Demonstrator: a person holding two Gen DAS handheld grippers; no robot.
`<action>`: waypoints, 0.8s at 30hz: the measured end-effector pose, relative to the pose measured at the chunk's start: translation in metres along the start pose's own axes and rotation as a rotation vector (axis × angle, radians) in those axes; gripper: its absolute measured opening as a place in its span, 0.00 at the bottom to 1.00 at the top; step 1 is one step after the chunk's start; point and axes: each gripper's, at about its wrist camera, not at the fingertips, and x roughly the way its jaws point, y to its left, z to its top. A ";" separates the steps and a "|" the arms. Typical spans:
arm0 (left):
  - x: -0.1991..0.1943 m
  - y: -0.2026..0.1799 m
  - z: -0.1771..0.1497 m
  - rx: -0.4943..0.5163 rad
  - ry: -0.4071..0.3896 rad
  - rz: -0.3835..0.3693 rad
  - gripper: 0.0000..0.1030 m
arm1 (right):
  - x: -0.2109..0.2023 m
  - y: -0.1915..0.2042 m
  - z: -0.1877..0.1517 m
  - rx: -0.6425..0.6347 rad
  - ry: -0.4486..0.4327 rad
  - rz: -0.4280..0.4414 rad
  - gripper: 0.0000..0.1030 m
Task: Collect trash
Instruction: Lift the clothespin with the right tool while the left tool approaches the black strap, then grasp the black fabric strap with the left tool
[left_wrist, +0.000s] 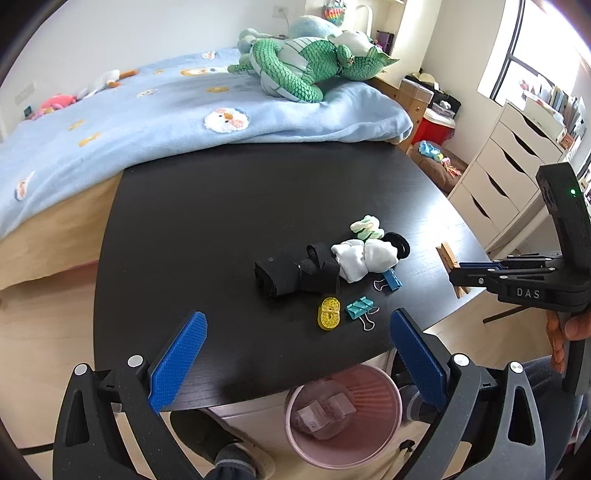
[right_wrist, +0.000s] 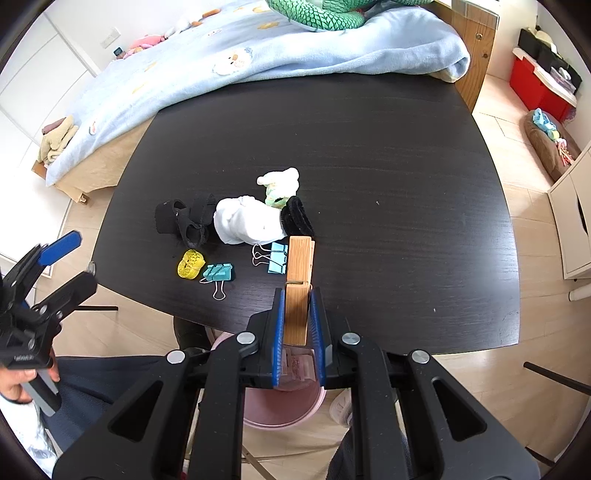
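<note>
My right gripper (right_wrist: 297, 295) is shut on a wooden clothespin (right_wrist: 299, 280) and holds it over the near edge of the black table (right_wrist: 369, 147); it also shows from the side in the left wrist view (left_wrist: 456, 273). My left gripper (left_wrist: 295, 321) is open and empty above the table's near edge. On the table lie a black sock bundle (left_wrist: 291, 273), a white sock bundle (left_wrist: 365, 258), a pale green sock (left_wrist: 365, 227), a black disc (left_wrist: 400, 245), a yellow clip (left_wrist: 329, 313) and two teal binder clips (left_wrist: 358, 308) (left_wrist: 391, 278). A pink bin (left_wrist: 343, 417) with wrappers stands below the edge.
A bed with a blue blanket (left_wrist: 147, 122) and a green plush (left_wrist: 306, 66) borders the table's far side. White drawers (left_wrist: 517, 166) stand to the right. My legs and feet are by the bin on the wooden floor.
</note>
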 end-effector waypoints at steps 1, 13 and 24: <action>0.004 0.000 0.002 -0.001 0.007 0.000 0.93 | -0.001 -0.001 0.000 0.000 -0.002 0.001 0.13; 0.070 0.002 0.028 -0.053 0.149 0.001 0.93 | -0.003 -0.009 0.000 0.011 -0.005 0.006 0.13; 0.100 0.008 0.032 -0.077 0.202 0.042 0.92 | 0.002 -0.012 0.000 0.014 0.002 0.013 0.13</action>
